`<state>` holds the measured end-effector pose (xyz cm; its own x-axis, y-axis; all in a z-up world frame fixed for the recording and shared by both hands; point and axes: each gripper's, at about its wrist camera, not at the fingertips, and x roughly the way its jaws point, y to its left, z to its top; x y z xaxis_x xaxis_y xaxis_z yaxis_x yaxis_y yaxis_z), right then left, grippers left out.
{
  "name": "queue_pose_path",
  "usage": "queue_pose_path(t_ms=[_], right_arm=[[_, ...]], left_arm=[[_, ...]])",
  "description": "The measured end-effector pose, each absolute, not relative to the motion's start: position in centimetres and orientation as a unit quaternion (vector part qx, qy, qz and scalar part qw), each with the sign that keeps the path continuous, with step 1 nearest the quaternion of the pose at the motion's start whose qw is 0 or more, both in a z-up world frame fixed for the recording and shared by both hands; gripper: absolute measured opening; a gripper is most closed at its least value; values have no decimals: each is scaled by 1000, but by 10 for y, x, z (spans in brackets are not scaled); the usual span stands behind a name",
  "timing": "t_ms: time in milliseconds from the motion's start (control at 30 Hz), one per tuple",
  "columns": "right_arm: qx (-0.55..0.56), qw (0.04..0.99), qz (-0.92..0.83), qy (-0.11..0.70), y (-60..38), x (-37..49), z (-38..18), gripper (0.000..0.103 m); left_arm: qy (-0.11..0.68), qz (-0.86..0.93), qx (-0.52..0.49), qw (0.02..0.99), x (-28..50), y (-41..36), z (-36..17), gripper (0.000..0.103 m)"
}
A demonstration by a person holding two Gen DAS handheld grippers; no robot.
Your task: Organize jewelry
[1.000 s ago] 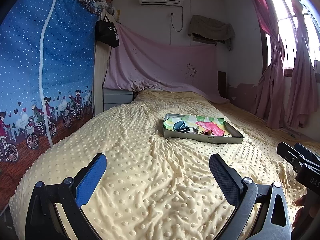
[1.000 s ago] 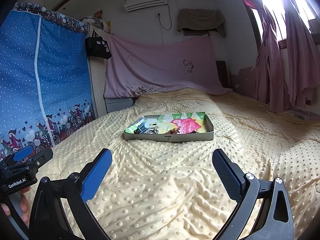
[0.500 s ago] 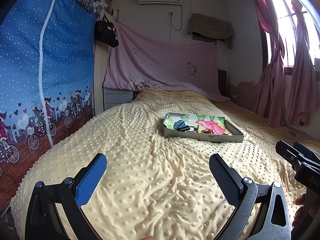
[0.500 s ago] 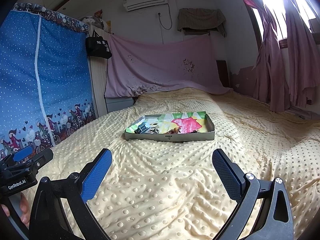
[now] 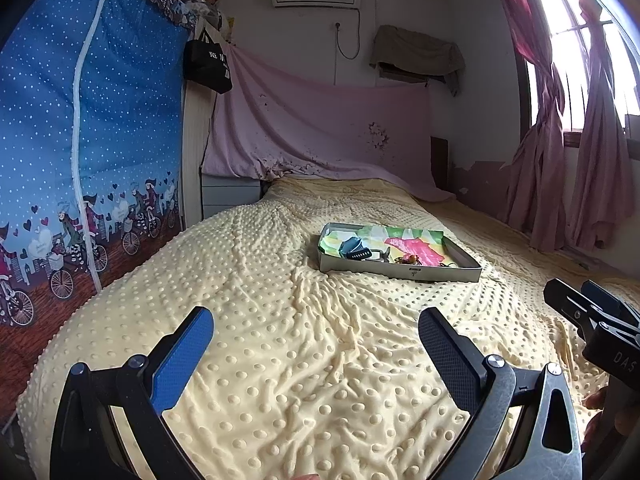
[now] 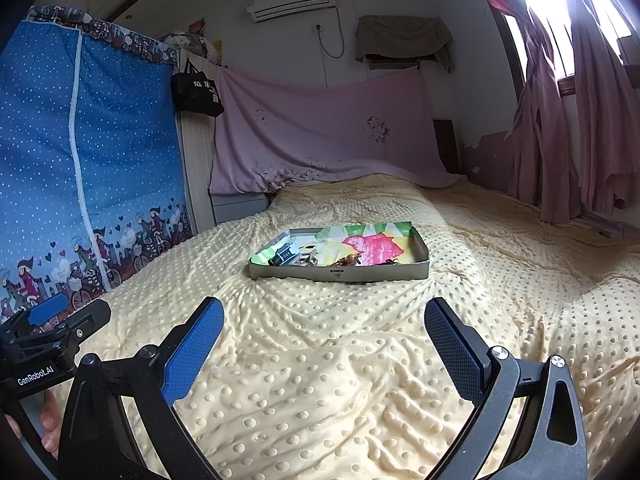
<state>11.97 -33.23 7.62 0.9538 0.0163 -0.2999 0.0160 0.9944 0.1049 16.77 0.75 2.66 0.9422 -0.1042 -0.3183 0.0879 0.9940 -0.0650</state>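
A shallow grey tray (image 5: 400, 272) (image 6: 340, 274) lined with colourful paper lies mid-bed on the yellow dotted blanket (image 5: 320, 360). Inside it sit a dark teal hair clip (image 5: 354, 247) (image 6: 285, 254) and a small heap of brownish jewelry (image 5: 406, 258) (image 6: 348, 260). My left gripper (image 5: 316, 334) hovers open over the blanket, well short of the tray, with nothing between its fingers. My right gripper (image 6: 324, 322) is likewise open and empty, near the tray's front side. Each gripper shows at the edge of the other's view.
A blue dotted fabric wardrobe (image 5: 80, 160) stands along the bed's left side. A pink sheet (image 5: 320, 136) hangs at the headboard, with a black bag (image 5: 208, 66) beside it. Pink curtains (image 5: 580, 160) cover the window on the right.
Both grippers have drifted slightly toward the tray; it looks a bit nearer in the right wrist view. Both stay open and nothing has been taken hold of.
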Motion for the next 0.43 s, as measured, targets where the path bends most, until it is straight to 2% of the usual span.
queue_pose_path(t_ms=[433], right_arm=[[62,985,0,159,-338,124,71,99]], left_arm=[[171,-40,-26,984,169,5,23,103]])
